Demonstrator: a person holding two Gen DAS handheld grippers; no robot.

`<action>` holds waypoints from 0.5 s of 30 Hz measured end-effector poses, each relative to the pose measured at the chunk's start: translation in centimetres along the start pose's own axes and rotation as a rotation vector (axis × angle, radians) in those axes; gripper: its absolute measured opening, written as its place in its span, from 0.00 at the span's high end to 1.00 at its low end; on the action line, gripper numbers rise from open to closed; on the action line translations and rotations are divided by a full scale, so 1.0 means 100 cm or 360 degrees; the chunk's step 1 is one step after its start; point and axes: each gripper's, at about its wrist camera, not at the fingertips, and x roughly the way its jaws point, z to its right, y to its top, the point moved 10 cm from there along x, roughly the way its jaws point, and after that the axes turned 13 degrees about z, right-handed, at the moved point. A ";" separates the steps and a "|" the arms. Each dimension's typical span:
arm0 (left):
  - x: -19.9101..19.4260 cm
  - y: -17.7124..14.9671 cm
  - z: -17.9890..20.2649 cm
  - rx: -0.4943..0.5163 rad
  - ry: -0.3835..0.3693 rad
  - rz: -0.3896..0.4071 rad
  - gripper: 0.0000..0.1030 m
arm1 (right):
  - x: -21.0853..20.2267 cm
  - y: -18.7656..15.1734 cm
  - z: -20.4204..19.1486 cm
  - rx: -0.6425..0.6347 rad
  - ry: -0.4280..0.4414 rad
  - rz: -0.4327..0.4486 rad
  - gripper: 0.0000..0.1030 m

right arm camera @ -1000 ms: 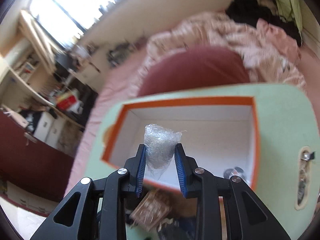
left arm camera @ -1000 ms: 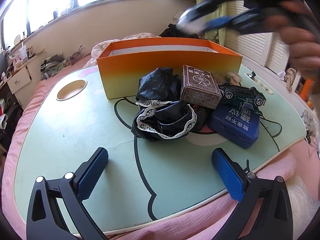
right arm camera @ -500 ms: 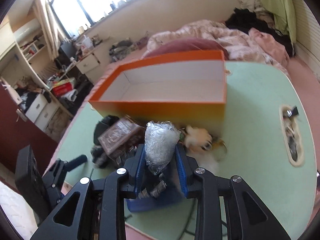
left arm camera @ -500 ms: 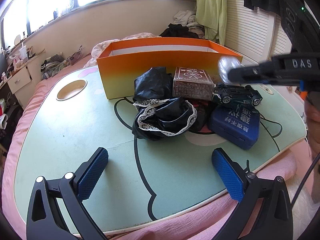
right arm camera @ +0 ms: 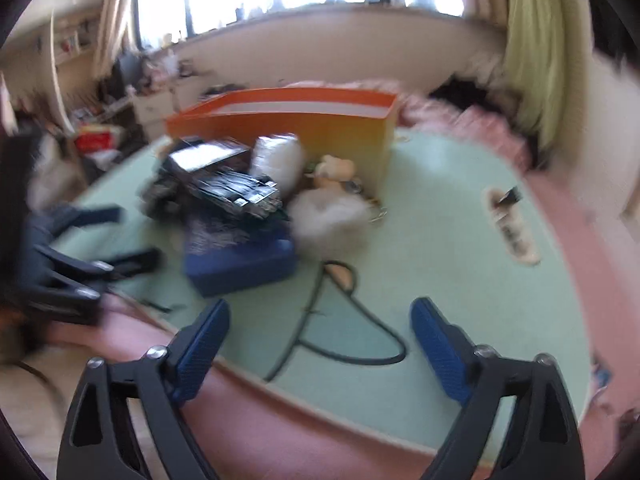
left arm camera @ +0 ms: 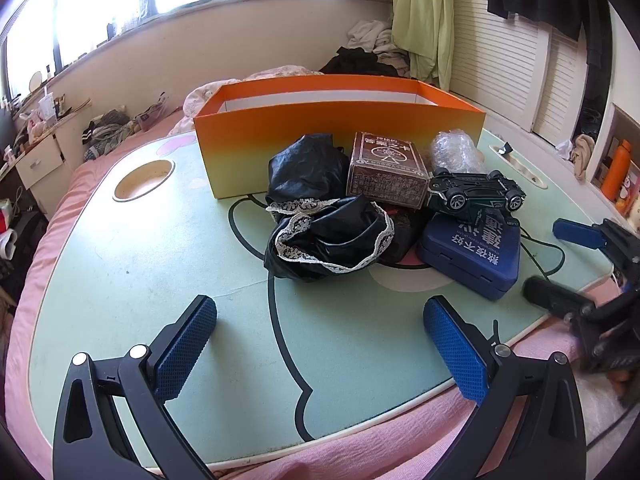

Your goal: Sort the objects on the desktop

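Observation:
A pile lies in front of the orange box (left arm camera: 340, 132): black lace-trimmed fabric (left arm camera: 332, 236), a brown card box (left arm camera: 386, 172), a dark green toy car (left arm camera: 476, 196) lying on a blue case (left arm camera: 472, 256), and a clear bubble-wrap roll (left arm camera: 454, 152) behind the car. My left gripper (left arm camera: 320, 312) is open above the near table, nothing between its fingers. My right gripper (right arm camera: 320, 312) is near the table's right front edge. Its jaws are opening, with nothing between them. The right wrist view is blurred; the roll (right arm camera: 276, 160) and the case (right arm camera: 240, 264) show there.
The green table (left arm camera: 140, 280) has a round cup hole (left arm camera: 144, 180) at the left and a slot (right arm camera: 508, 220) at the right. A small plush toy (right arm camera: 334, 168) and a white fluffy thing (right arm camera: 328, 216) lie beside the box. Pink bedding surrounds the table.
My right gripper came down from above the orange box to the table's near right edge, let go of the bubble-wrap roll and opened wide. The roll now rests in the pile. The left gripper stayed put.

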 end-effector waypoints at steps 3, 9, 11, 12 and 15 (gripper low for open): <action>-0.001 -0.001 0.001 -0.0006 -0.0003 0.0002 0.00 | 0.003 0.001 -0.002 -0.0018 0.0003 -0.0012 0.00; 0.000 0.001 0.000 -0.0008 0.0006 0.0001 0.02 | 0.000 -0.002 0.001 -0.0010 0.0010 0.0006 0.00; -0.002 0.005 -0.002 -0.0024 -0.0019 0.0005 0.14 | 0.001 0.000 0.000 -0.0007 0.0006 0.0012 0.00; -0.006 0.009 -0.003 -0.0047 -0.0040 0.0010 0.21 | 0.000 0.000 0.000 -0.0005 0.0002 0.0017 0.00; -0.020 0.039 -0.001 -0.0135 -0.0155 0.0049 0.22 | 0.000 0.000 0.002 0.0000 -0.0006 0.0024 0.00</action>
